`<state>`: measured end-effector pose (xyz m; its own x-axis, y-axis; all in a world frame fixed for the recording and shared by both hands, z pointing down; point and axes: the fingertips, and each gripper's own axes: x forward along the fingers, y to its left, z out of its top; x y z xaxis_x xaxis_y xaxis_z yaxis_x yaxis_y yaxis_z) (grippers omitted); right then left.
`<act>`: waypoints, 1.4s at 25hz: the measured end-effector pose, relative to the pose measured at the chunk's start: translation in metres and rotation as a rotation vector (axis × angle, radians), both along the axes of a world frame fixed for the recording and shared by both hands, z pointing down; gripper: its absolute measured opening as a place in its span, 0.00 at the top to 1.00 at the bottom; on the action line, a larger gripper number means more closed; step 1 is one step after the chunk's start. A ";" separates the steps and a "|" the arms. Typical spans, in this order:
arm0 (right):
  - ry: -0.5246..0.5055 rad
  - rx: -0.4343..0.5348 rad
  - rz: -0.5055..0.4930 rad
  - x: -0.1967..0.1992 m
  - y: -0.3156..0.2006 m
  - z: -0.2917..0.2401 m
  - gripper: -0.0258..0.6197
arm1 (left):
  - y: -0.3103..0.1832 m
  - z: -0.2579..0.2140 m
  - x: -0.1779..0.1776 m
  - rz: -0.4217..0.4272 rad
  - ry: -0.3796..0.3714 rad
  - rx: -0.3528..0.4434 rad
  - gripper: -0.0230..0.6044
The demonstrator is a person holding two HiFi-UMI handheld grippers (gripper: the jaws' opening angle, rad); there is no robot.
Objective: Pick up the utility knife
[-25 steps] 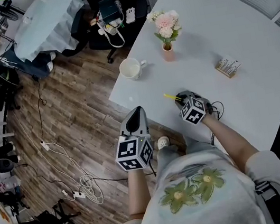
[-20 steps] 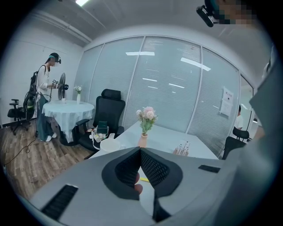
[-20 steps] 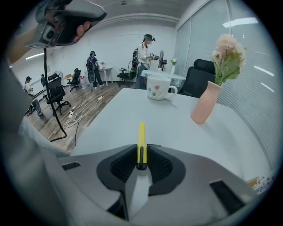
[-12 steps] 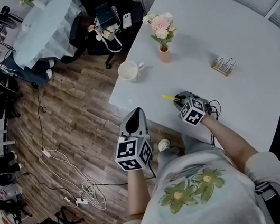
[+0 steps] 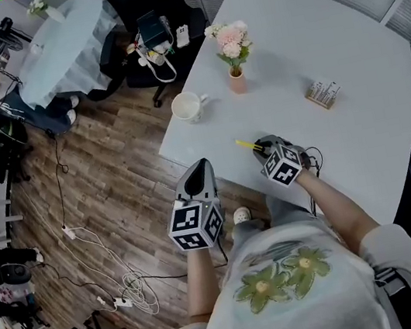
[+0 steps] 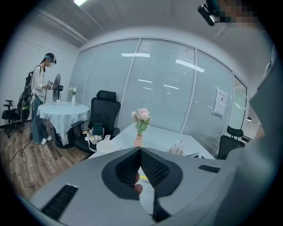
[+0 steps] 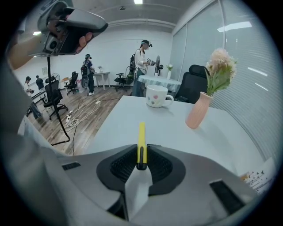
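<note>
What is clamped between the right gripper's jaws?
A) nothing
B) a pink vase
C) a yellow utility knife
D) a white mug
C: in its own view the right gripper is shut on the yellow utility knife, which sticks out ahead over the white table.

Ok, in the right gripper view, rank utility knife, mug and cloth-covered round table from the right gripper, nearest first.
1. utility knife, clamped between the fingers.
2. mug, just ahead, mid-distance.
3. round table, far across the room.
</note>
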<state>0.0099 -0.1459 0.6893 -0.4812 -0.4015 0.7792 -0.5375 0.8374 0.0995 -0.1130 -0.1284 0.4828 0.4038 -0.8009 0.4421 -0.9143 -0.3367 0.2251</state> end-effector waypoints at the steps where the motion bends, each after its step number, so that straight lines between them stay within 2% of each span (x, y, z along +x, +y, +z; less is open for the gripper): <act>1: -0.003 0.003 0.002 0.000 0.001 -0.002 0.85 | 0.001 -0.001 0.000 0.003 0.000 0.002 0.96; 20: -0.062 0.059 0.029 -0.003 0.016 -0.048 0.85 | 0.010 -0.008 0.007 0.050 0.004 0.021 0.96; 35: -0.122 0.117 0.073 0.003 0.023 -0.092 0.85 | 0.010 -0.008 0.030 0.132 0.017 0.027 0.96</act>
